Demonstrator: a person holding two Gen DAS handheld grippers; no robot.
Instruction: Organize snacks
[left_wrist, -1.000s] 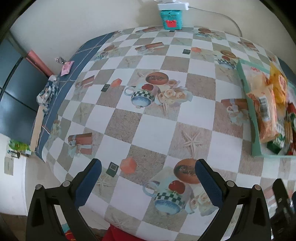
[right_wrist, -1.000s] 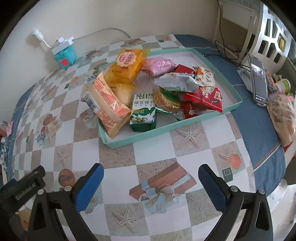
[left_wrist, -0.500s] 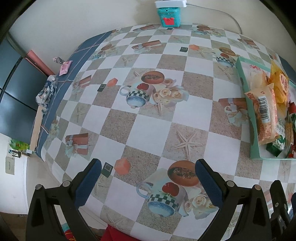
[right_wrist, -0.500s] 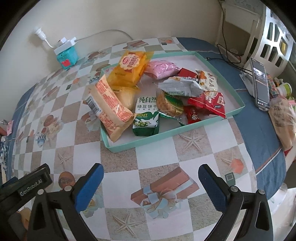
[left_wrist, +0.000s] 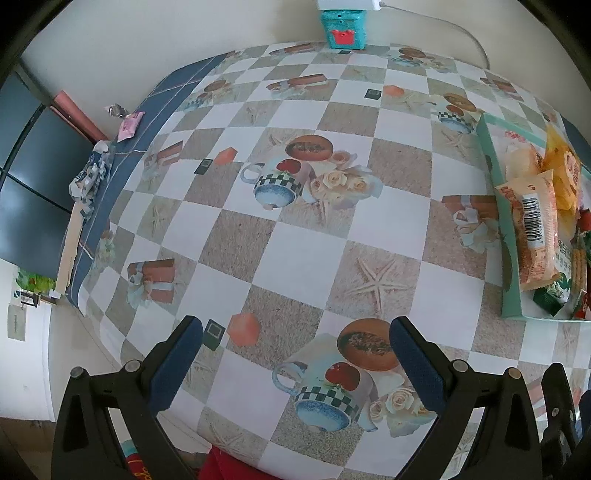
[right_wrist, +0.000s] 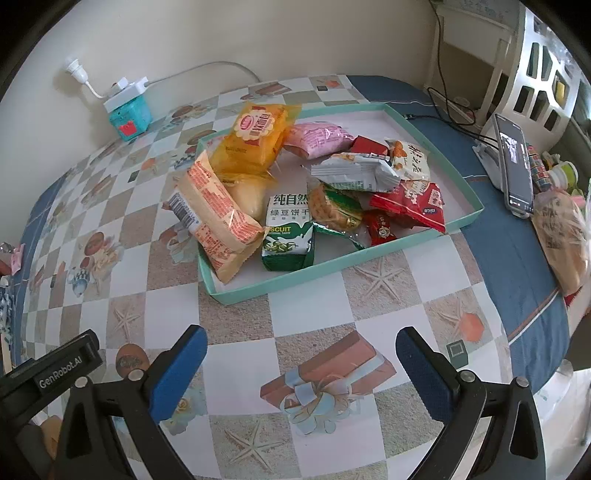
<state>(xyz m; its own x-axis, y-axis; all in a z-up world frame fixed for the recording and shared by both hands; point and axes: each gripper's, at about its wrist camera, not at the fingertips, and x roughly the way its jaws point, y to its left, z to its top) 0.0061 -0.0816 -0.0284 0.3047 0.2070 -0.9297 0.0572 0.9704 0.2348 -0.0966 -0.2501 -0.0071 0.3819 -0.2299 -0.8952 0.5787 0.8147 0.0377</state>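
Left wrist view: the left tongs (left_wrist: 295, 354) stood wide open at the bottom of the frame, nothing between the blue pads (left_wrist: 177, 363).
Tabletop: the checkered cloth of the tabletop (left_wrist: 306, 254) filled the middle of the frame, bare under the tongs.
Tray: a teal tray (left_wrist: 496, 206) sat at the right edge, partly cut off.
Snacks seen here: an orange barcode packet (left_wrist: 532, 229) leaned over the tray's near wall, a yellow bag (left_wrist: 563, 173) behind it.
Top centre: a teal box (left_wrist: 343, 27) stood against the wall.

Right wrist view: the right tongs (right_wrist: 301, 356) were also spread wide at the bottom of the frame and held nothing.
Tray: the tray (right_wrist: 332, 264) lay in the middle of the frame, well above the tongs.
Snacks: all were heaped inside the tray; the orange barcode packet (right_wrist: 218, 218) lay at its left end, partly over the rim, the yellow bag (right_wrist: 255, 138) above it, a green biscuit pack (right_wrist: 290, 230) by the near wall, a pink packet (right_wrist: 317, 138) farther back, a red packet (right_wrist: 410, 203) to the right.
Right side: a phone (right_wrist: 515, 162) stood propped on the blue border.
Lower left: part of the other black tool (right_wrist: 51, 369) showed.
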